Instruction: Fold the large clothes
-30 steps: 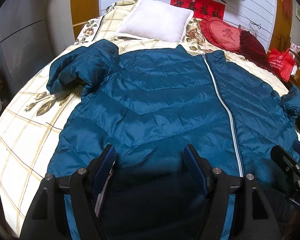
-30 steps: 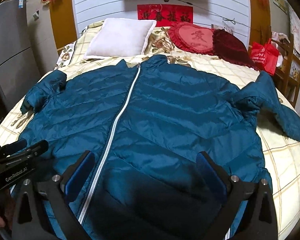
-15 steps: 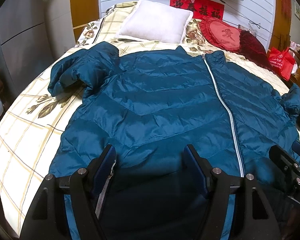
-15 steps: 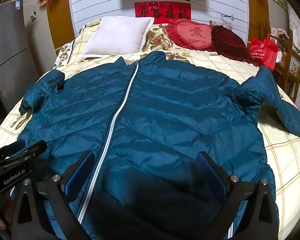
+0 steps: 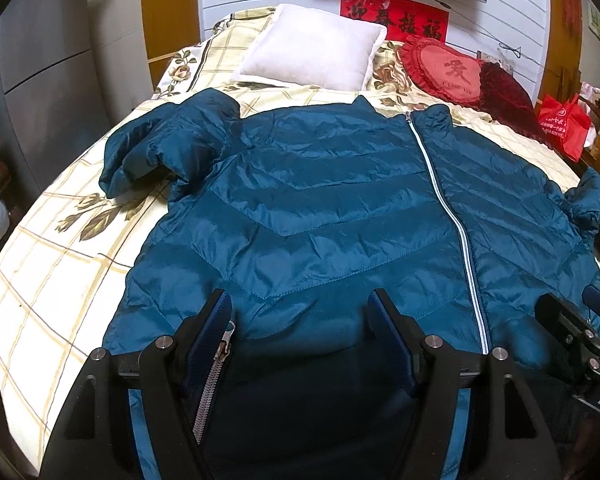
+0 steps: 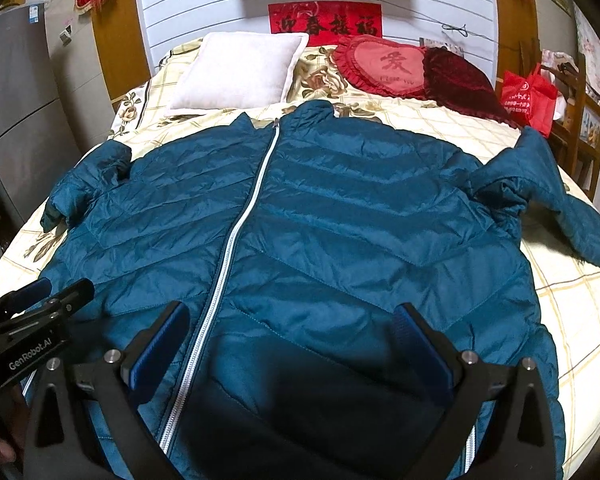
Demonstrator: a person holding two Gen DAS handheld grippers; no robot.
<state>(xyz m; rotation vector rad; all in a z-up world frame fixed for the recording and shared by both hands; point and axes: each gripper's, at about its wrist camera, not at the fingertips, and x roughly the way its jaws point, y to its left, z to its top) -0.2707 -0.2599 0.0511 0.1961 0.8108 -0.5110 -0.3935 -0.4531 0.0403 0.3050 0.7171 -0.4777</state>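
Observation:
A large teal quilted puffer jacket (image 5: 300,208) lies front up on the bed, zipped with a white zipper (image 5: 448,216); it also shows in the right wrist view (image 6: 320,220). Its left sleeve (image 5: 160,148) is bunched at the far left, its right sleeve (image 6: 556,196) sprawls to the right. My left gripper (image 5: 300,316) is open over the hem's left part, a pocket zipper (image 5: 216,376) by its left finger. My right gripper (image 6: 292,328) is open over the hem, right of the zipper (image 6: 236,240). Each gripper shows in the other's view.
The bed has a cream checked floral sheet (image 5: 52,280). A white pillow (image 5: 312,48), a red heart cushion (image 5: 452,68) and a dark red cushion (image 6: 460,80) lie at the head. A red bag (image 6: 528,96) and wooden rack stand right. A grey cabinet (image 6: 16,112) stands left.
Both grippers have drawn back slightly and tilted up, so the jacket sits lower in view. The jaws stay open. The jacket has not moved.

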